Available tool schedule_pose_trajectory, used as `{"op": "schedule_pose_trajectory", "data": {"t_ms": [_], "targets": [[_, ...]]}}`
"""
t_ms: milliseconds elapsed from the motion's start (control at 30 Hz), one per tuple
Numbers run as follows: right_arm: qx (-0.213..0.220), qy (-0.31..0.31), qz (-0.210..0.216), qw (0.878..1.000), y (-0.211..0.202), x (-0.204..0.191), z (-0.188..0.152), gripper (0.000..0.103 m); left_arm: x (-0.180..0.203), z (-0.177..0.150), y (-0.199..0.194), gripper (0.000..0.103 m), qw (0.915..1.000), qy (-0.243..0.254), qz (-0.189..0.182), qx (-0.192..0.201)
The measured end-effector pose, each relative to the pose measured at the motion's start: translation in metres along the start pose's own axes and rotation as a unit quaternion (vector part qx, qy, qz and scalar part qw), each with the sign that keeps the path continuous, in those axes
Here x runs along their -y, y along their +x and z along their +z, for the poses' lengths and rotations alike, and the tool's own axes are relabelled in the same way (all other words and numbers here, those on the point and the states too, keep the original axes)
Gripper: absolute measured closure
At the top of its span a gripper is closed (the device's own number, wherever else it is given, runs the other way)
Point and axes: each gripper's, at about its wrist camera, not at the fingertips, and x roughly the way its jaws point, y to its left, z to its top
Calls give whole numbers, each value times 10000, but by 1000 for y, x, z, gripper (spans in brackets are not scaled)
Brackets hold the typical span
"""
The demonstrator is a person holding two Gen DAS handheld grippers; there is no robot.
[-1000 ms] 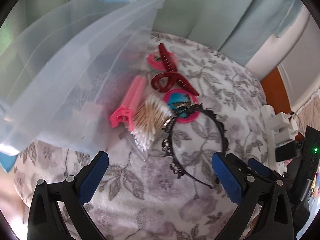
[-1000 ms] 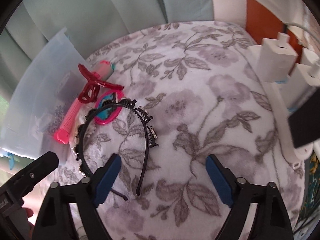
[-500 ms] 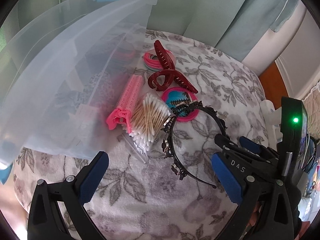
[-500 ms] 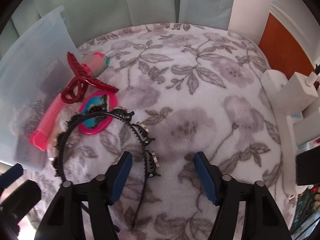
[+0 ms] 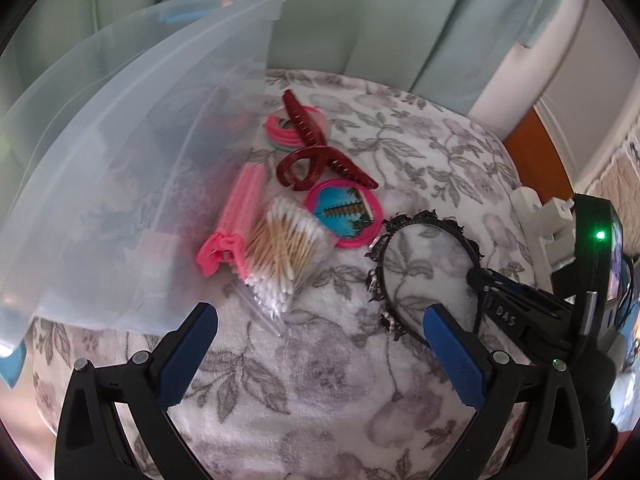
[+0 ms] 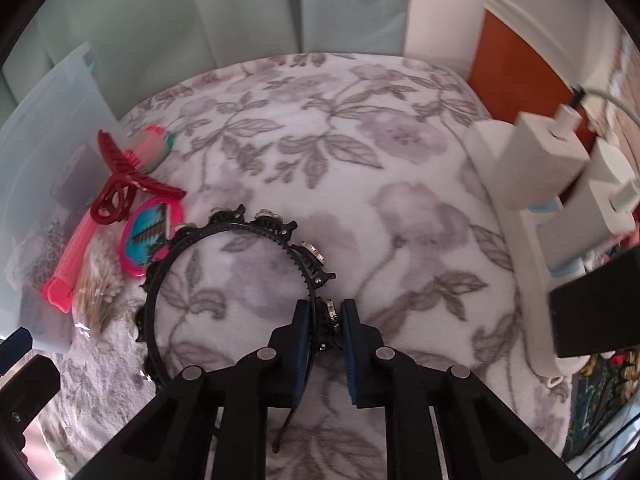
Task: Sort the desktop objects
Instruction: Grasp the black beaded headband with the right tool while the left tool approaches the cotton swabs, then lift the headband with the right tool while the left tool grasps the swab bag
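Floral cloth [image 6: 400,208], pale green curtain [image 6: 248,8] (daylit), orange wall [image 6: 516,60]

black headband [image 6: 240,236], pink roller [image 5: 240,200] — grey-floral cloth [image 6: 320,140]

A floral blanket [image 5: 328,396] covers the surface. A clear plastic bin [image 5: 120,184] rests on its left side, and beside the bin lie a pink hair roller [image 5: 236,216], a bag of cotton swabs [image 5: 284,252], a dark red claw clip [image 5: 316,160], pink hair ties [image 5: 280,128] and a pink pocket mirror [image 5: 344,212]. Farther from the bin – past the mirror – sits a black headband [image 6: 224,264].
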Motion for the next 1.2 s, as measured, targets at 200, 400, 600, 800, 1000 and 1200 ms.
{"op": "schedule_pose_trajectory", "data": {"t_ms": [200, 400, 600, 800, 1000, 1200], "targets": [[20, 358, -14, 9994, -7, 26, -5, 87, 6, 4, 16, 1, 9989, 230, 411, 17], [33, 485, 11, 9988, -11, 34, -12, 87, 15, 3, 32, 5, 9981, 310, 501, -202], [17, 256, 172, 9995, -7, 46, -5, 87, 18, 7, 47, 6, 9966, 53, 809, -158], [36, 267, 218, 9994, -6, 47, -5, 86, 7, 17, 63, 18, 9929, -649, 971, -229], [58, 291, 245, 9993, -5, 48, -5, 86, 3, 25, 71, 18, 9886, -1067, 1053, -132], [69, 317, 254, 9992, -5, 47, -6, 87, -4, 29, 71, 37, 9832, -1325, 1254, 5]]}}
